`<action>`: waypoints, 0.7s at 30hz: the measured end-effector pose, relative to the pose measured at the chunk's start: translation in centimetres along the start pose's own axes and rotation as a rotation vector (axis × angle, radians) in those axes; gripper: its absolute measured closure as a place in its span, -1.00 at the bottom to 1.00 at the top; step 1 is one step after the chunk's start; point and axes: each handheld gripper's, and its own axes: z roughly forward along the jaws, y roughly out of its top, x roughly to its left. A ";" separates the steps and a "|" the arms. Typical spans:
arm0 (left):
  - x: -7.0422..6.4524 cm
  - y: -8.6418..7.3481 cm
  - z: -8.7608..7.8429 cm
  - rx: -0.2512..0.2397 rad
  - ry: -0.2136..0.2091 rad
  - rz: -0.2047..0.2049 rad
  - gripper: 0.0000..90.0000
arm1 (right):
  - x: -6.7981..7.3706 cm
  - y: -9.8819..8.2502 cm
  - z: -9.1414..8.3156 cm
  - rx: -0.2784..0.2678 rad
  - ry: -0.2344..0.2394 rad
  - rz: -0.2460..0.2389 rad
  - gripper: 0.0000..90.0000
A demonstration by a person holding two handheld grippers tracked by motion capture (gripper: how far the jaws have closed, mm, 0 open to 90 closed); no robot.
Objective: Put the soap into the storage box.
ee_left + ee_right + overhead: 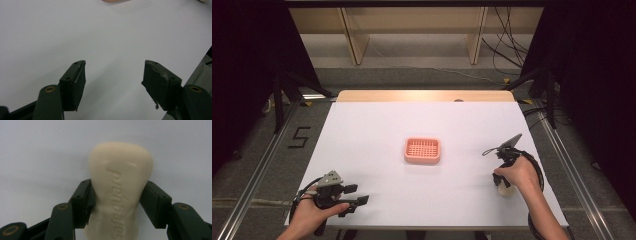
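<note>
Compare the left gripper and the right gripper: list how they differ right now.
The left gripper has its jaws spread wide with nothing between them; the right gripper has its jaws closed in against the sides of a cream bar of soap. In the high view the left gripper sits at the near left of the white table, the right gripper at the near right. Both have black jaws and are hand-held.

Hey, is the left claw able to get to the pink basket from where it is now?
Probably yes. The left claw is open and holds nothing, and bare white table lies between it and the pink basket.
</note>
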 end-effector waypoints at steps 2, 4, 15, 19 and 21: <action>-0.1 0.0 0.0 0.007 0.010 -0.001 -0.24 | 0.3 0.1 0.1 0.013 -0.019 0.026 0.03; -0.1 0.0 0.0 0.007 0.010 -0.001 -0.24 | 0.3 0.2 0.1 0.023 -0.008 0.024 0.08; -0.1 0.0 0.0 0.006 0.010 -0.001 -0.24 | 0.1 0.0 0.0 -0.002 0.008 -0.012 0.12; -0.1 0.0 0.0 0.007 0.011 0.000 -0.24 | -0.1 -0.3 -0.1 0.000 0.010 -0.083 0.12; -0.1 0.0 -0.1 0.007 0.011 0.000 -0.24 | -0.3 -0.4 -0.2 0.000 0.020 -0.115 0.12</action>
